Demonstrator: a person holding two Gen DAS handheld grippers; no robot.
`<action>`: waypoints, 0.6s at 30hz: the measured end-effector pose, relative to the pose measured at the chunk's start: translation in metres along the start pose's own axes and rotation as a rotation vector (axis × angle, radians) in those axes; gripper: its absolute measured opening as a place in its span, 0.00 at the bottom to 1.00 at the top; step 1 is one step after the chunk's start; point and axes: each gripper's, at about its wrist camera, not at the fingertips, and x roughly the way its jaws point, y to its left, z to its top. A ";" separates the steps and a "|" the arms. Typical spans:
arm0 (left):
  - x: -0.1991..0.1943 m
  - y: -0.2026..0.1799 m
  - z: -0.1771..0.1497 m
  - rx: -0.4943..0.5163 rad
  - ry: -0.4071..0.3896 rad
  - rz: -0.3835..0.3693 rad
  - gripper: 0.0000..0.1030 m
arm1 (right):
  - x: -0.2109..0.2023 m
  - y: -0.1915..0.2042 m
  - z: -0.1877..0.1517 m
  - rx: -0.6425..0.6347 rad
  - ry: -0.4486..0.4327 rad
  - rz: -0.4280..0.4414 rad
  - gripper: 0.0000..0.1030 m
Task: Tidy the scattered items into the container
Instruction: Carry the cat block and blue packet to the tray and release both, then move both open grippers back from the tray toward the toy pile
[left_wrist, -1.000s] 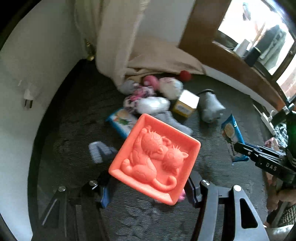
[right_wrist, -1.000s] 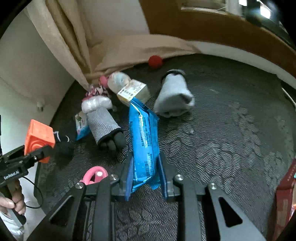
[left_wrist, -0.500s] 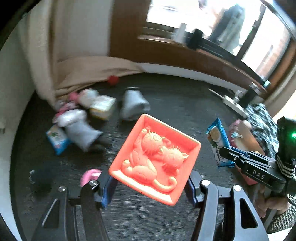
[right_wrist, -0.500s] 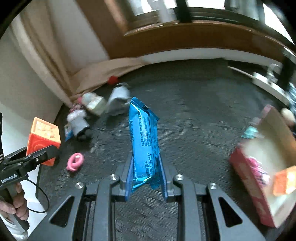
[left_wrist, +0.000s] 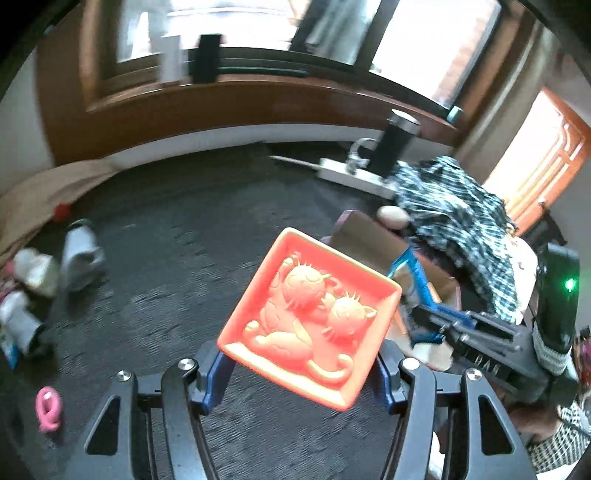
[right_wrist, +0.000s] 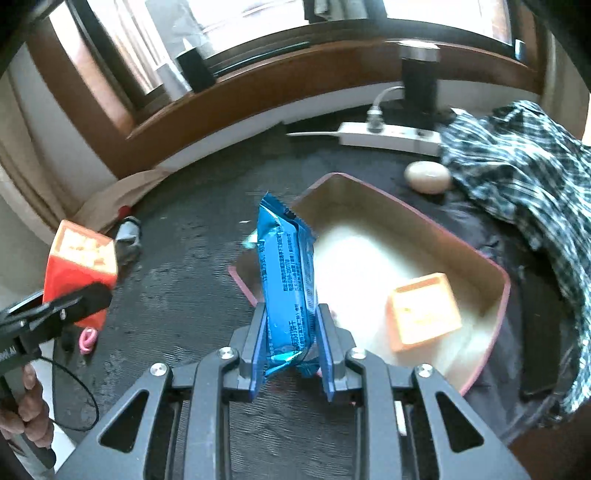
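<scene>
Orange cat-embossed block (left_wrist: 308, 325), blue wrapper (right_wrist: 288, 280), pink-rimmed box (right_wrist: 495, 269).

The open box (right_wrist: 491, 266) sits on the floor (right_wrist: 192, 258), and everything else is placed from it. Inside it, toward its right side, lies a block (right_wrist: 424, 312). Just behind it rests an egg-shaped thing (right_wrist: 428, 176), and farther behind runs a power strip (right_wrist: 388, 134) along the wall. To its right lies a heap of checked cloth (right_wrist: 524, 162). Well to its left, a loop toy (right_wrist: 88, 339) lies on the floor.
</scene>
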 end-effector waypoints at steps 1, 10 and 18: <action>0.006 -0.008 0.003 0.009 0.002 -0.005 0.62 | 0.000 -0.005 0.000 0.001 0.001 -0.003 0.26; 0.053 -0.059 0.031 0.058 0.023 -0.012 0.62 | 0.000 -0.036 0.002 -0.020 0.019 0.005 0.26; 0.067 -0.062 0.035 0.070 0.048 0.035 0.82 | 0.009 -0.047 0.005 0.020 0.042 0.025 0.46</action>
